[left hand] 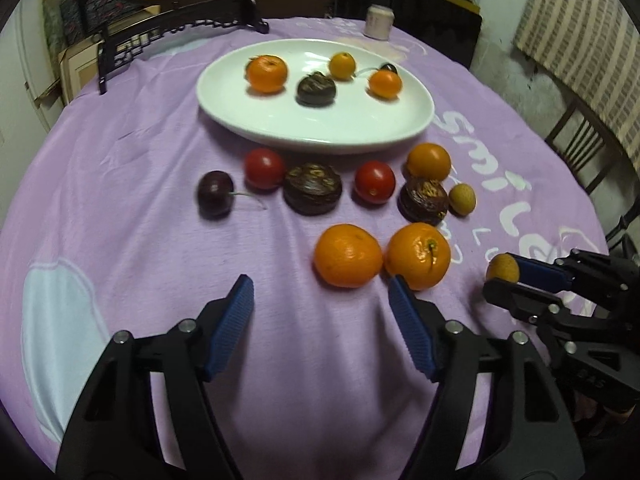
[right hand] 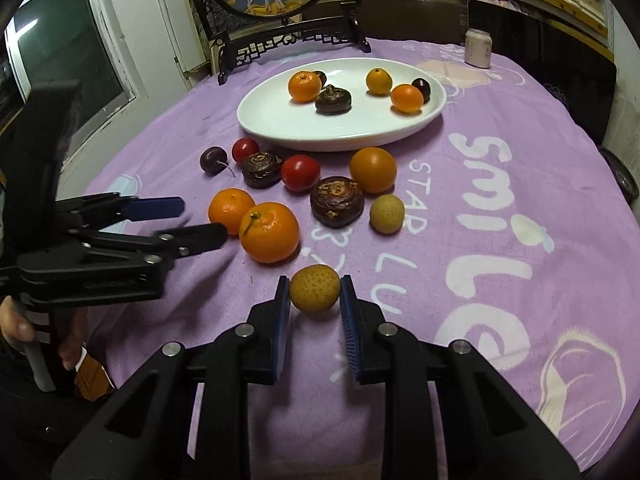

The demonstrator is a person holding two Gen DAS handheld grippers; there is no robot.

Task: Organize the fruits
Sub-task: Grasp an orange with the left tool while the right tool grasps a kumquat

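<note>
Small tan fruit (right hand: 315,288) pinched between your right tongs' (right hand: 315,294) blue pads, at fingertips, low over purple cloth (right hand: 500,160). Two mandarins (right hand: 269,232) just ahead-left of right tongs, touching each other. Your left tongs (left hand: 322,300) spread apart, nothing between pads, right pad tip (left hand: 400,292) just beside nearer mandarin. Beyond both: tomatoes, dark fruits, cherry (left hand: 215,193) in loose row. Farther out, white plate (right hand: 280,128), several fruits on it.

Black hand-held gripper (right hand: 314,304), blue ribbed pads (right hand: 282,320), silver screws
</note>
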